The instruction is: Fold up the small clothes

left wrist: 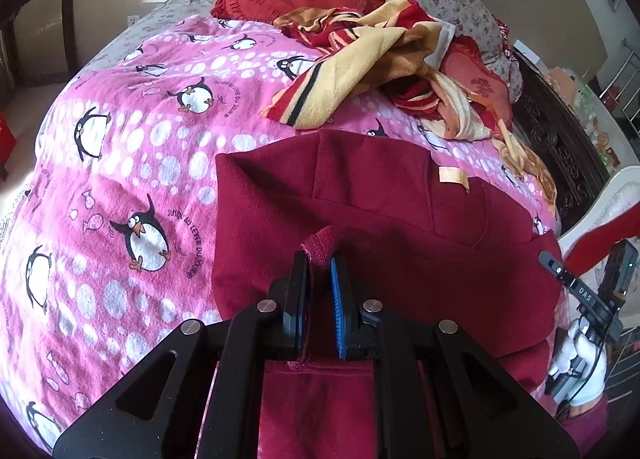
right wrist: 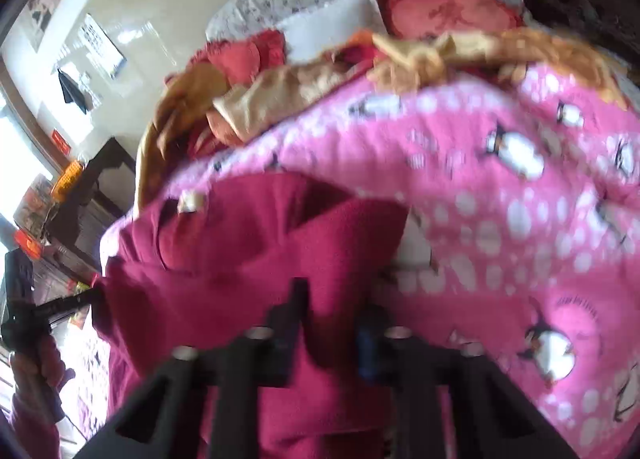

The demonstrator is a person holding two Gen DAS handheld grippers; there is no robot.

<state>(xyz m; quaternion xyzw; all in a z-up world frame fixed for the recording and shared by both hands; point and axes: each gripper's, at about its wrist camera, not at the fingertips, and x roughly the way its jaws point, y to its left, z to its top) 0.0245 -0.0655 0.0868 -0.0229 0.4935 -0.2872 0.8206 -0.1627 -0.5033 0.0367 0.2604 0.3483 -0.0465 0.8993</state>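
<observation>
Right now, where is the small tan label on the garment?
In the left wrist view, the tan label sits right of centre on the maroon garment, below the striped blanket.

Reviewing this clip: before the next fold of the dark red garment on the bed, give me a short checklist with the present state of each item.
1. Left hand-held gripper has a grip on the dark red garment: ok, a stitched edge is pinched between its pads.
2. Right hand-held gripper has a grip: ok, jaws shut with garment cloth between them, though its view is blurred.
3. Garment lies on the pink penguin blanket: ok.
4. Garment lies flat: not ok, creases and a raised fold show.
5. Striped cloth is apart from the garment: ok, but close to its far edge.
6. Garment's near edge is aligned: cannot tell, hidden behind the grippers.
</observation>
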